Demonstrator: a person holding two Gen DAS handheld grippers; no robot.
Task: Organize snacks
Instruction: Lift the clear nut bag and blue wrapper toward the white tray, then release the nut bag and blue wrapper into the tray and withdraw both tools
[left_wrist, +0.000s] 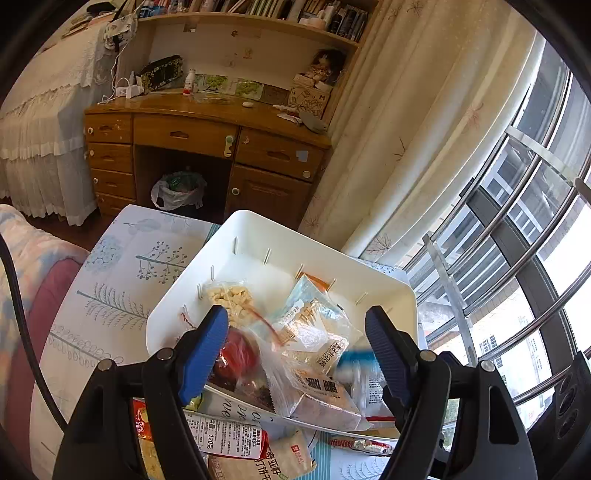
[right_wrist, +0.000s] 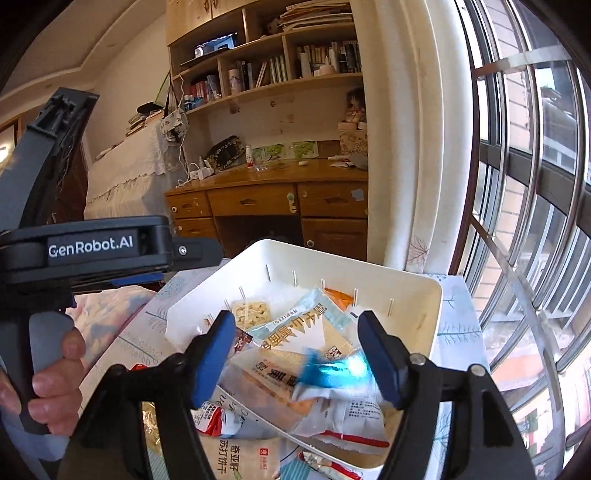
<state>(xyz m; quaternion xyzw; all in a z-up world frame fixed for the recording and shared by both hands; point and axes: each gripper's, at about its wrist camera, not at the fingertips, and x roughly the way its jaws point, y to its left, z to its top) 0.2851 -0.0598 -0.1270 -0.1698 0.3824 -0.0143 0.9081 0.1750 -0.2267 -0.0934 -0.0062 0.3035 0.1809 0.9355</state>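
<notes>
A white bin stands on the tree-print tablecloth and holds several snack packets. Among them are a clear bag of pale nuts, a red packet and a blue-and-white packet. My left gripper hovers open over the bin's near side. My right gripper is open over the same pile. A small blue packet appears blurred beside the right-hand finger in both views, and no pads press on it.
More packets lie on the table outside the bin's near rim, including a cracker bag and a red-and-white packet. A hand holds the left tool at the view's left edge. A wooden desk and window bars lie beyond.
</notes>
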